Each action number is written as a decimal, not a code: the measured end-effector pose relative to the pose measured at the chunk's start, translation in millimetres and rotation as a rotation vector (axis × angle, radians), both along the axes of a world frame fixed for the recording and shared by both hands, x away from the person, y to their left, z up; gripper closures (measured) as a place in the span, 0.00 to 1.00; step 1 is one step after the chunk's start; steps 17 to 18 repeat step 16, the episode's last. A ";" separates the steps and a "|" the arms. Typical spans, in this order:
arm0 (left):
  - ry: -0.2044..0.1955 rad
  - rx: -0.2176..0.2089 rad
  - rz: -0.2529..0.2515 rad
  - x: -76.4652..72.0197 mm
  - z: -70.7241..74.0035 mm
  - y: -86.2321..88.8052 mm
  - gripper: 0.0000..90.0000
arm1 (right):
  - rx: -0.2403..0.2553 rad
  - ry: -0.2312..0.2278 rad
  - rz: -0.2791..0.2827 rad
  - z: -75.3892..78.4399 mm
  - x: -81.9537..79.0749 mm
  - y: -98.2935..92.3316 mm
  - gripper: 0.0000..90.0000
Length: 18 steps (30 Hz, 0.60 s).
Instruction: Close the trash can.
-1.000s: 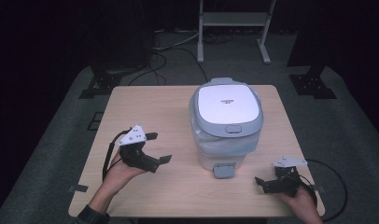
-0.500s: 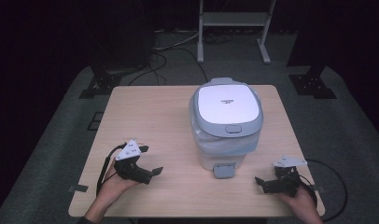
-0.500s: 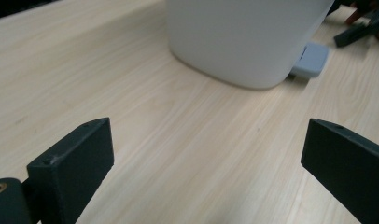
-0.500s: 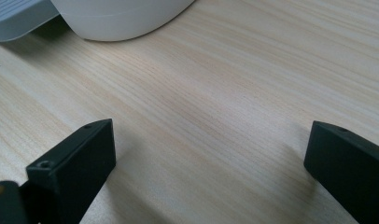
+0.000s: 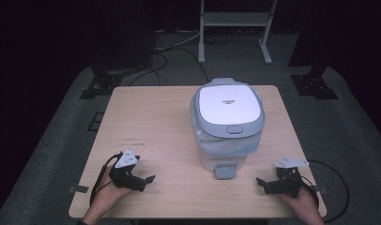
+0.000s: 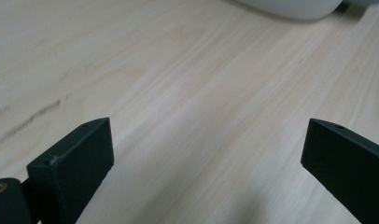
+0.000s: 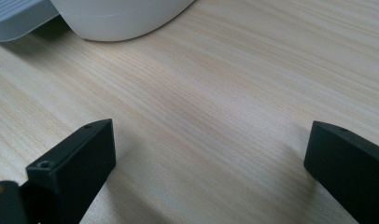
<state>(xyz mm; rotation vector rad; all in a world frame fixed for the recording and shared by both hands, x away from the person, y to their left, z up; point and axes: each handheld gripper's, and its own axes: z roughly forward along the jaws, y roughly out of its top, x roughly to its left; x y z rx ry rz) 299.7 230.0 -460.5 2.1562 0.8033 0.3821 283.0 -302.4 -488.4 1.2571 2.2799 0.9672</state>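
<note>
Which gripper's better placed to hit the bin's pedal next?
Probably right. The right gripper sits open, jaws aimed at the pedal of the bin. The left gripper, also open, looks farther off.

This looks like a recording lab or studio rather than a home: a single pale wooden table (image 5: 156, 131) stands alone on grey carpet (image 5: 52, 154), ringed by black surroundings. Black stand bases (image 5: 102, 84) sit at the corners, loose cables (image 5: 172, 58) trail over the floor, and a white metal rack (image 5: 235, 21) stands behind.
</note>
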 end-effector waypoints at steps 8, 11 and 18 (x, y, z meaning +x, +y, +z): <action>0.054 0.073 0.028 -2.7 -13.7 8.2 0.02 | 0.000 0.000 0.001 -0.1 0.0 0.0 0.01; 0.067 0.071 0.027 -4.6 -16.6 9.5 0.02 | 0.000 0.000 0.001 0.0 0.0 0.0 0.01; 0.082 0.080 0.018 -5.8 -18.4 10.9 0.01 | 0.000 -0.001 0.001 -0.1 0.0 0.0 0.01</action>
